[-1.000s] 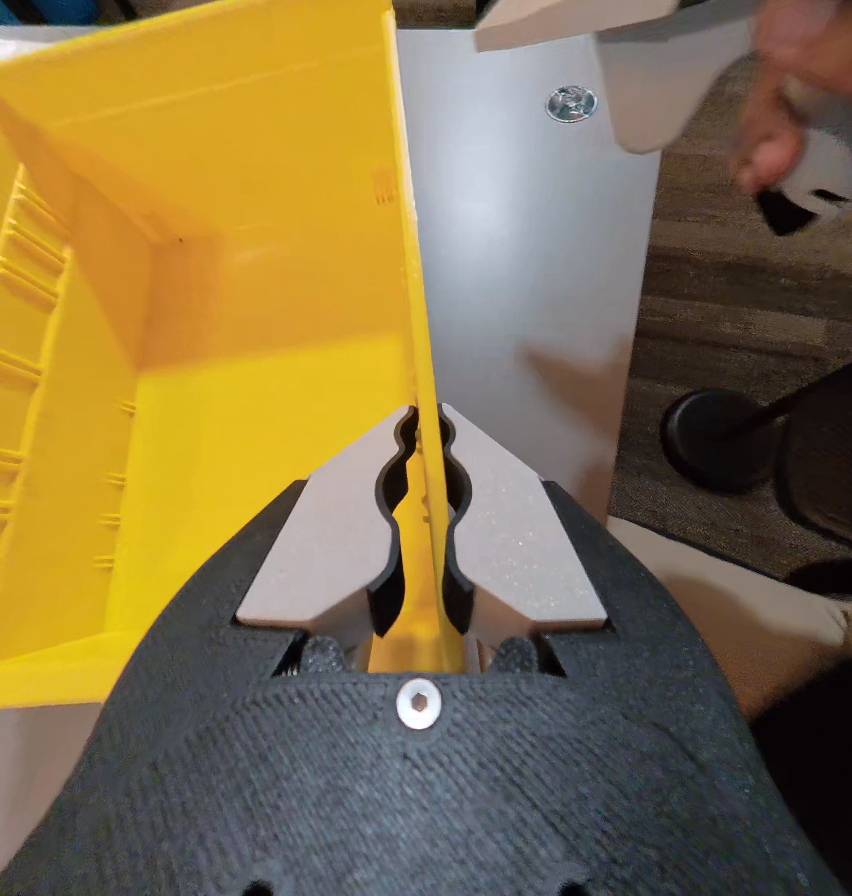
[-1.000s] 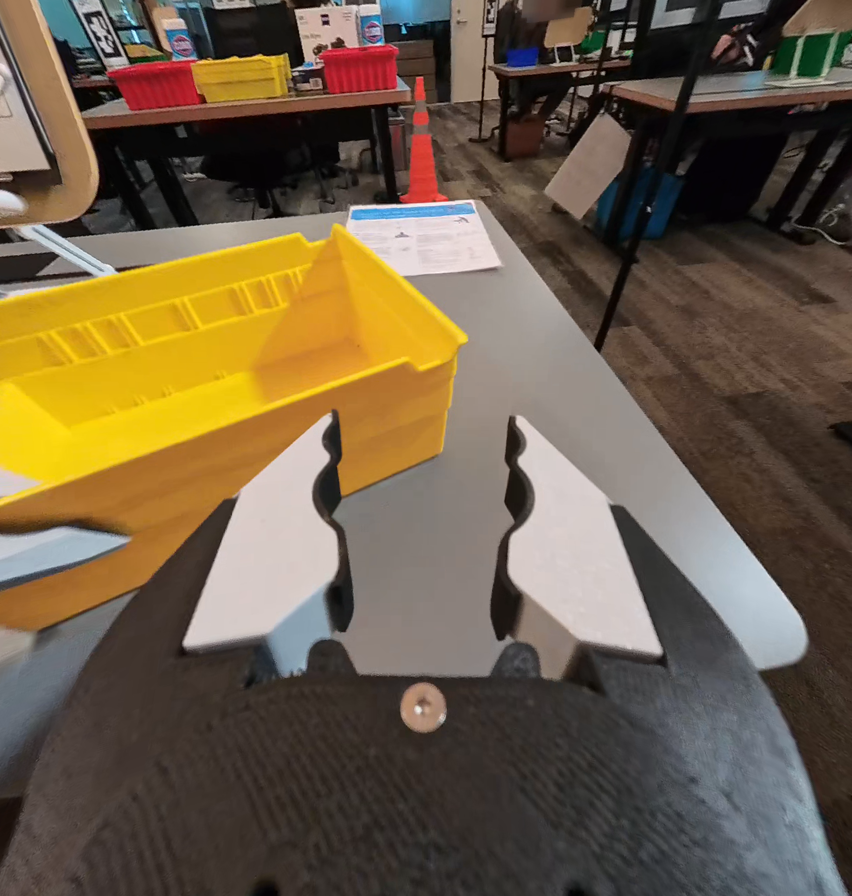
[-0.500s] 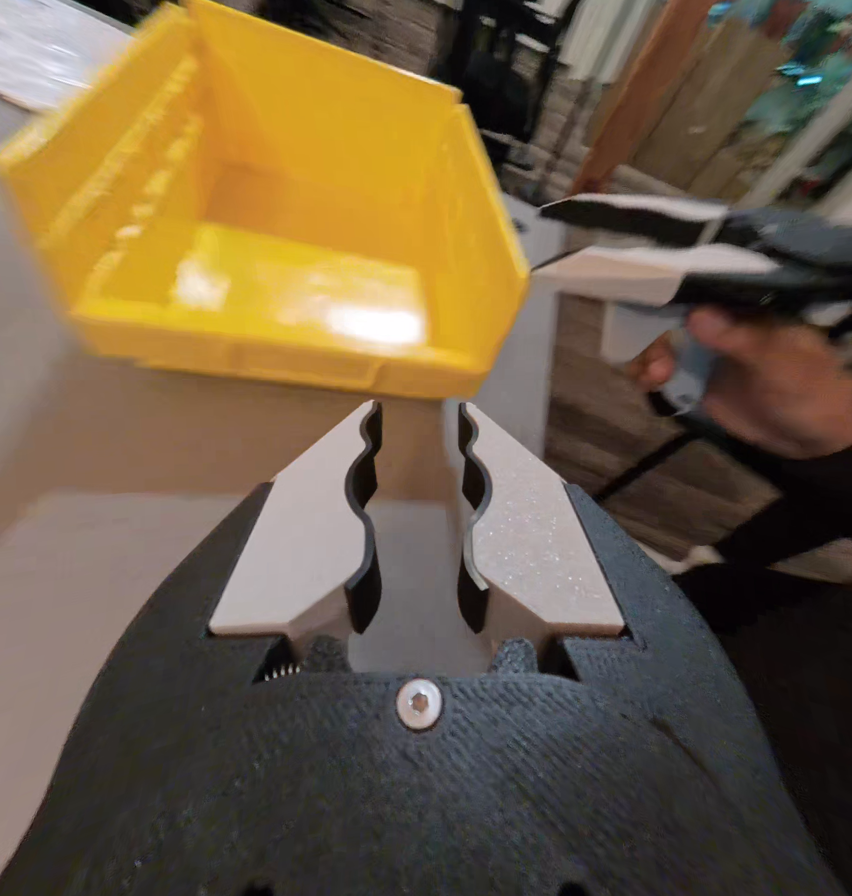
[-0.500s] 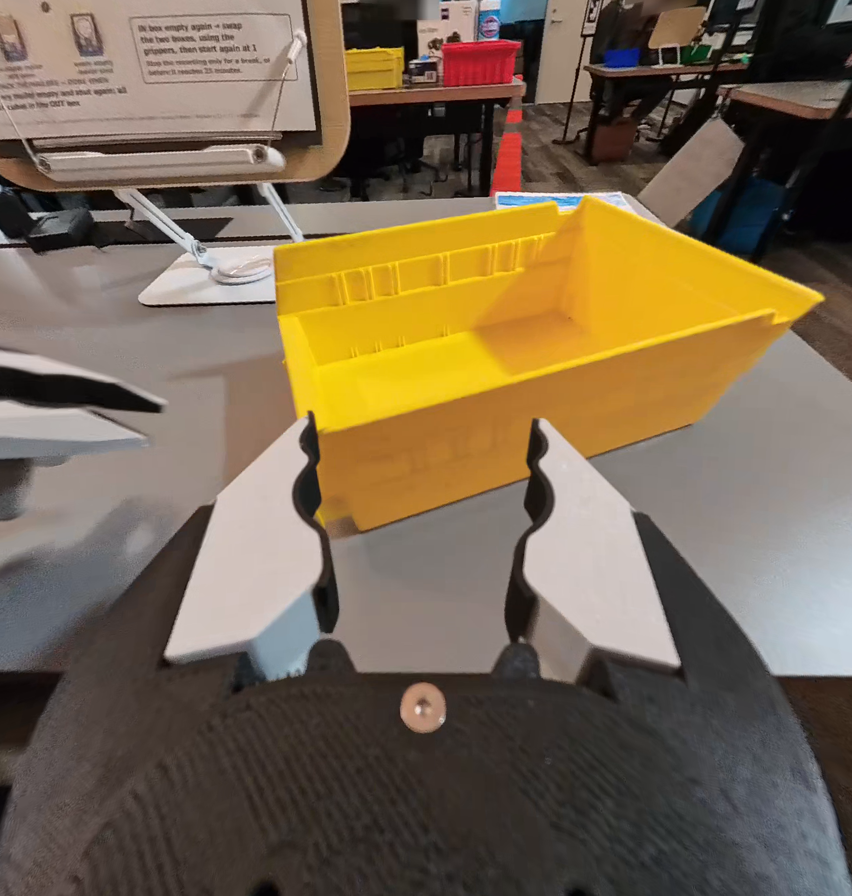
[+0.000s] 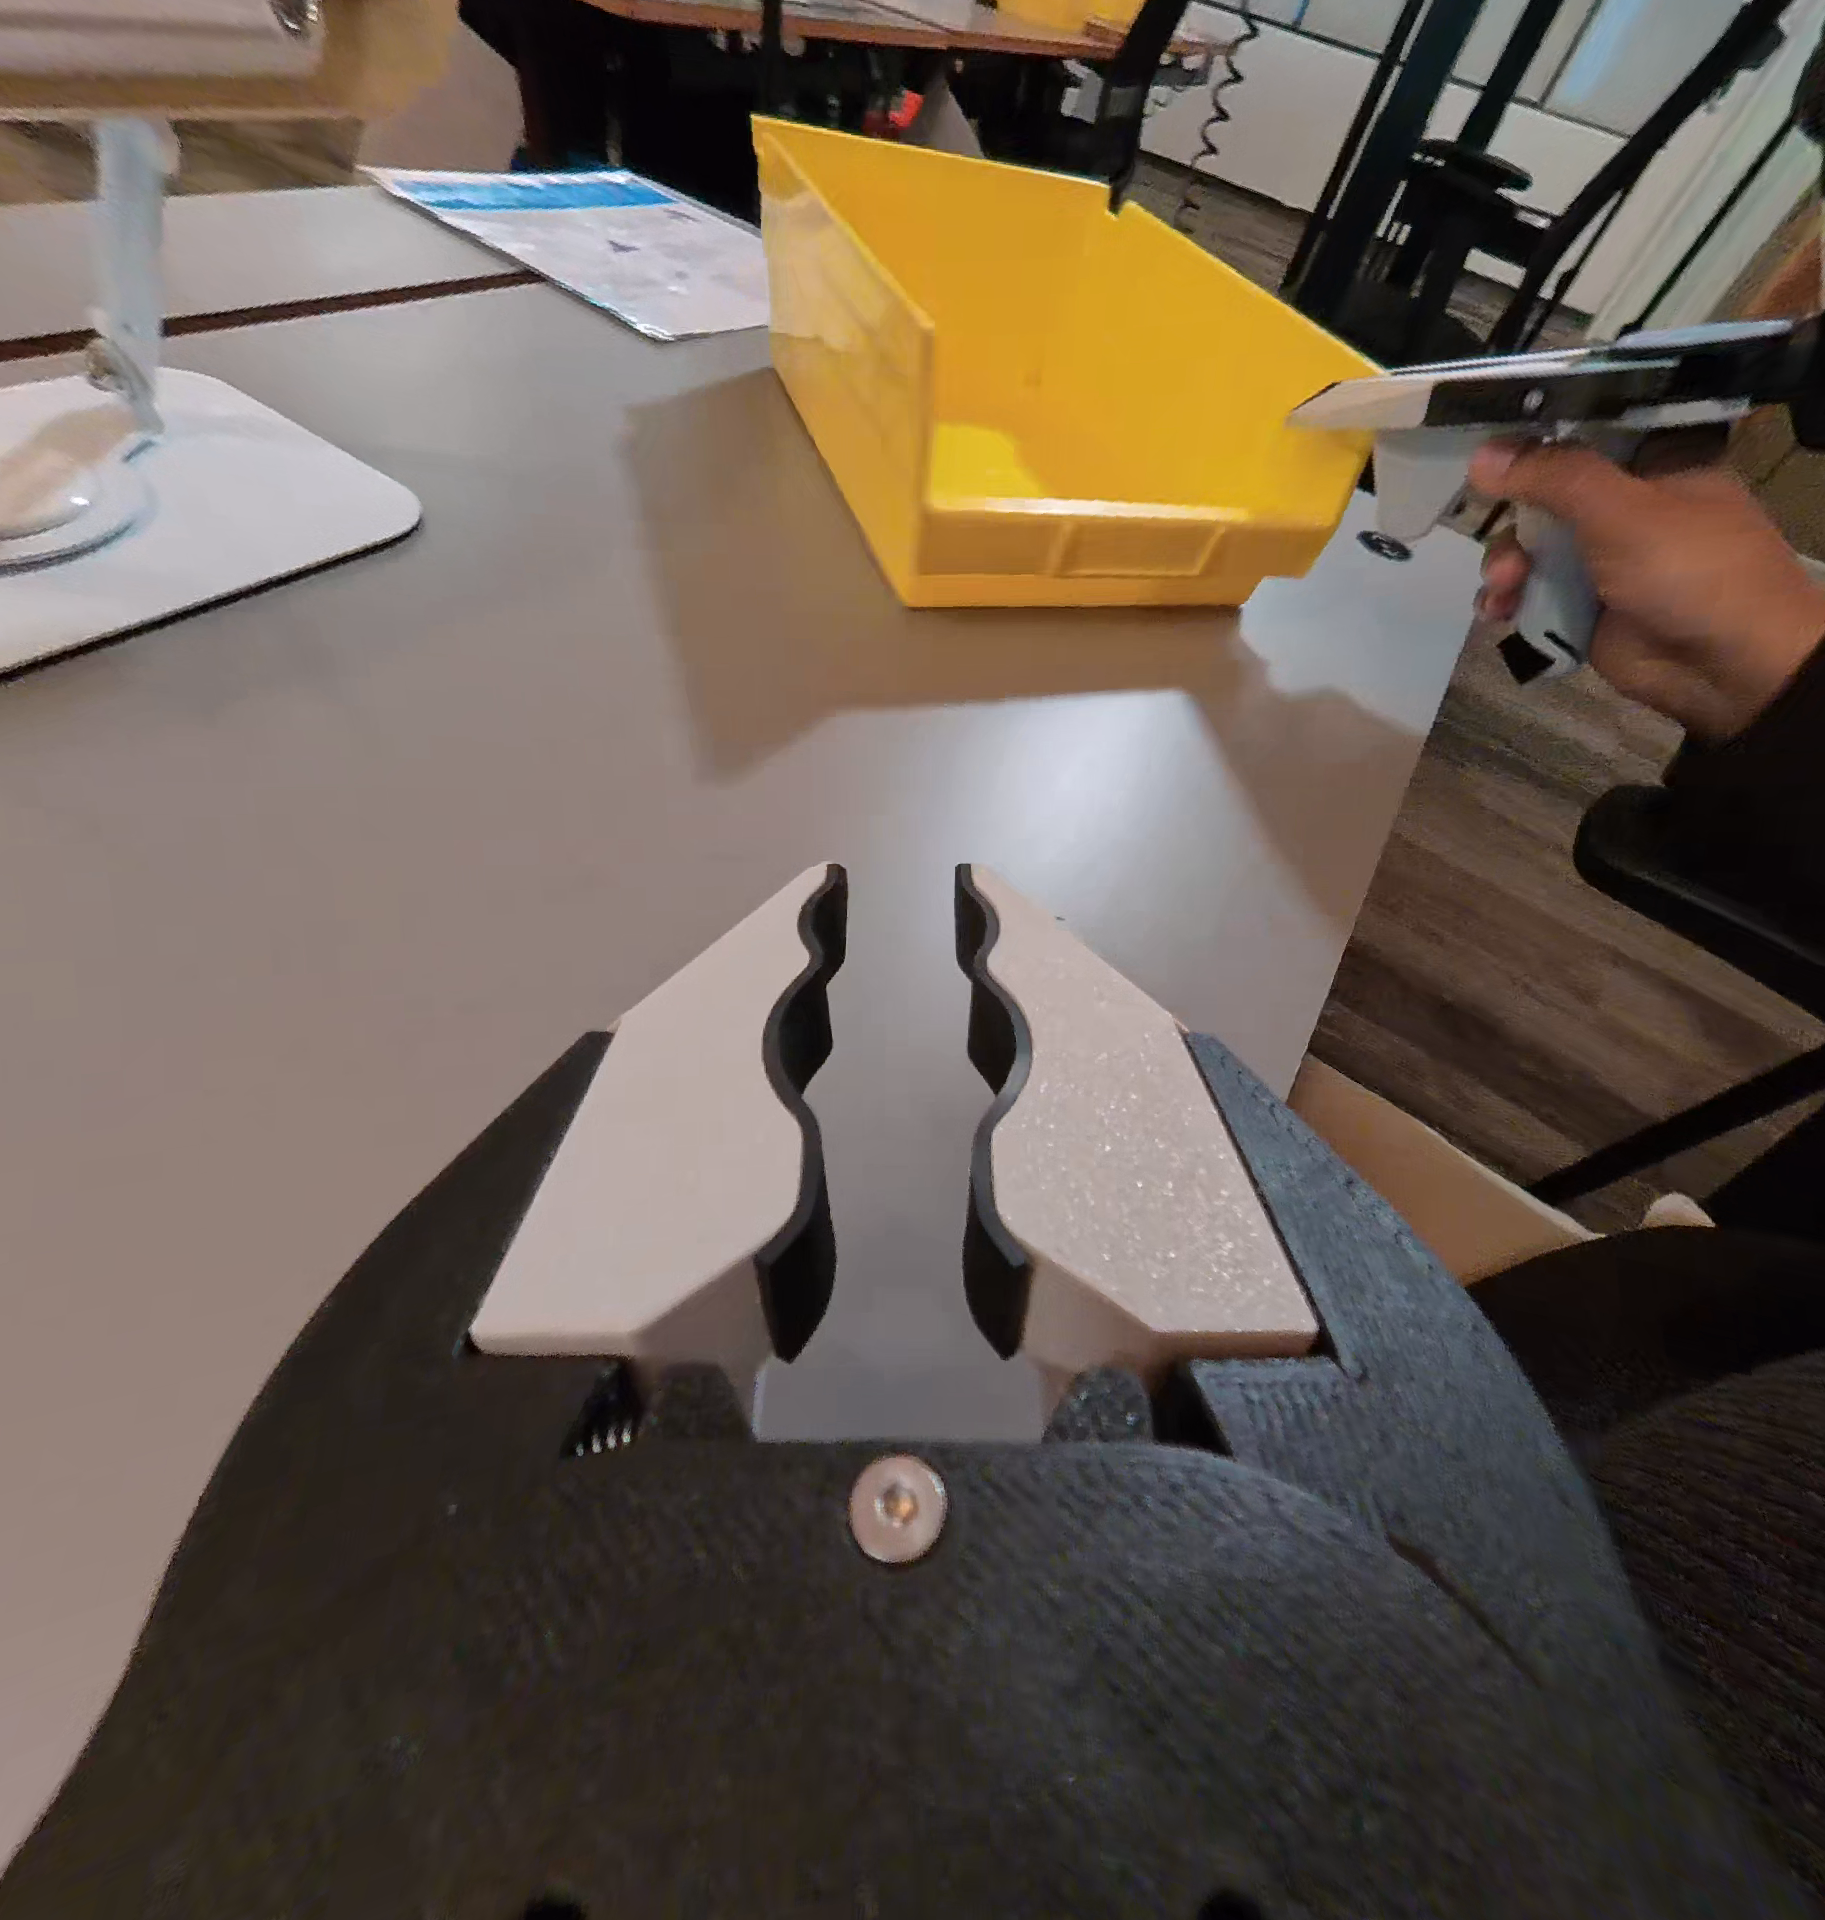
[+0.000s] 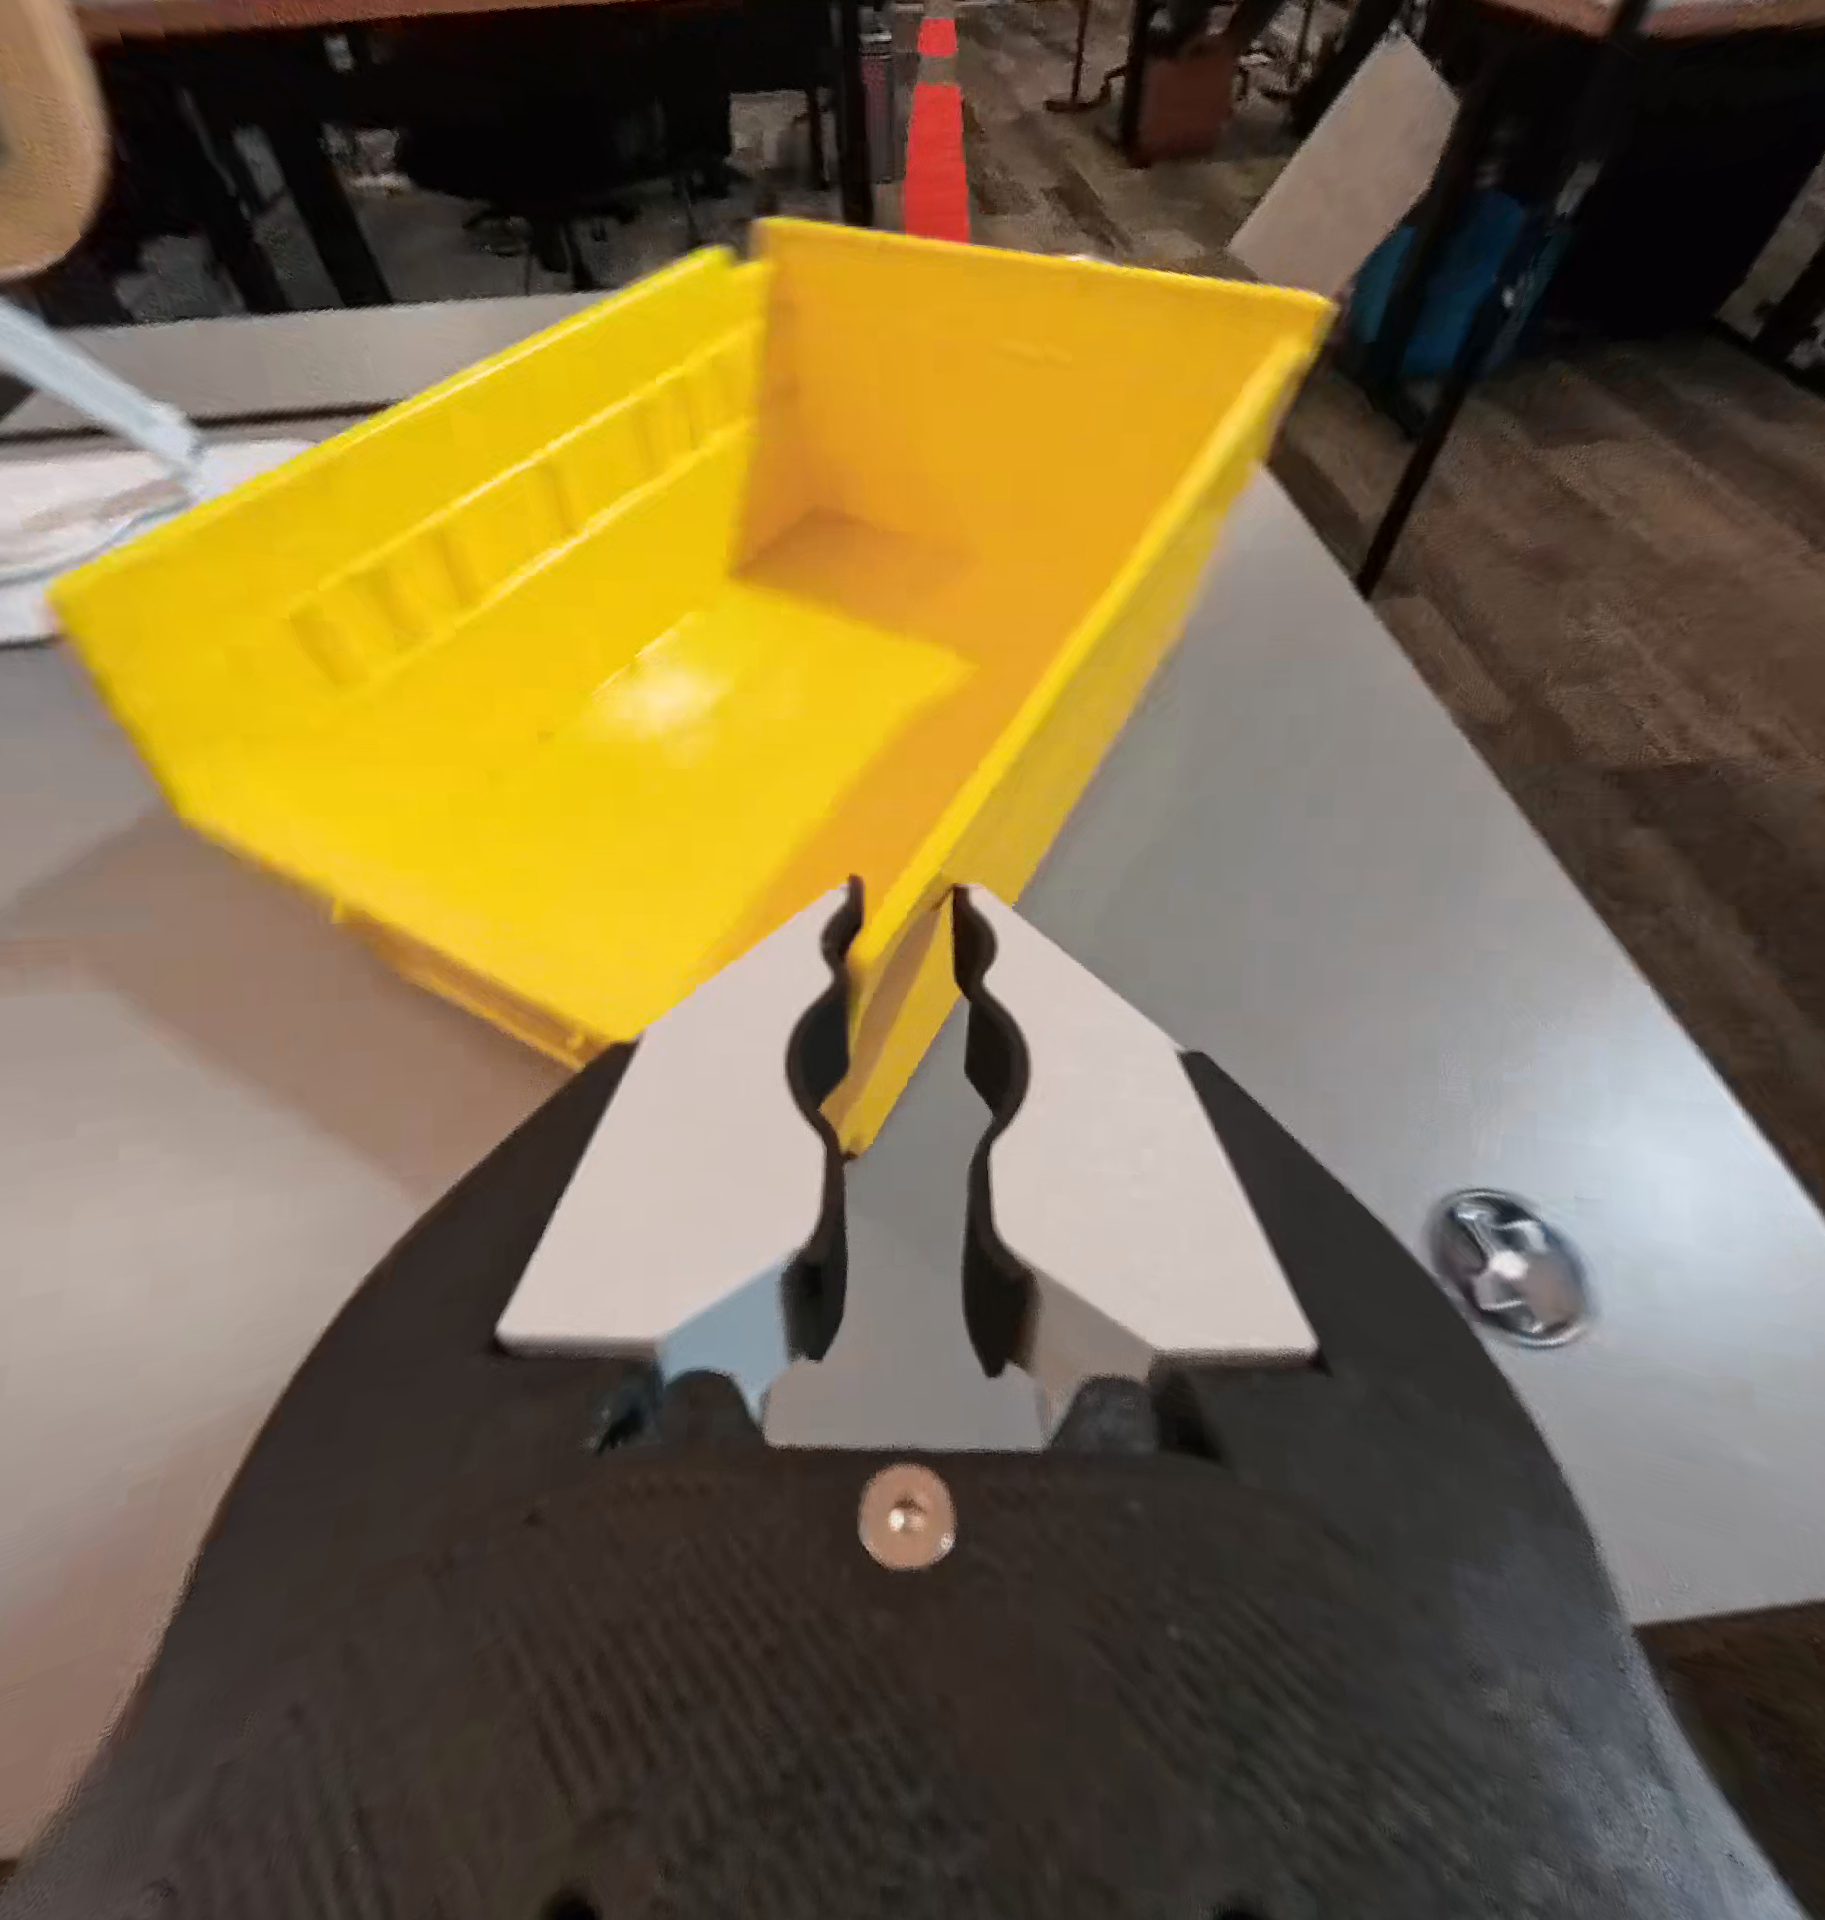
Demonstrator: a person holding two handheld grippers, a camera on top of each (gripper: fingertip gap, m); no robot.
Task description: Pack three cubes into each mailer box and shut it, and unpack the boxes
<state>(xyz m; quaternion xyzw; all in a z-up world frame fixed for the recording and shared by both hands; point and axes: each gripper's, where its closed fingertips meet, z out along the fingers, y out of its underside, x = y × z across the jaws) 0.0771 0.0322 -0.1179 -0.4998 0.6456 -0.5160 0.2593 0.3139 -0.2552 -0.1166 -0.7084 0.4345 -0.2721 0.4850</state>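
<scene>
On the grey table: your yellow plastic bin (image 6: 617, 665) sits empty.
Right gripper (image 6: 903, 899): fingers narrowly parted astride the bin's near wall.
Left gripper (image 5: 900, 878): slightly parted, empty, well short of the bin.

One yellow bin (image 6: 534, 727) on table (image 5: 388, 831). Two tongs: left tongs (image 5: 900, 881), right tongs (image 6: 903, 896). One printed sheet (image 5: 607, 244). One white stand base (image 5: 149, 509). One orange cone (image 6: 937, 114). One metal fitting (image 6: 1507, 1264) in tabletop. One hand (image 5: 1656, 592).
</scene>
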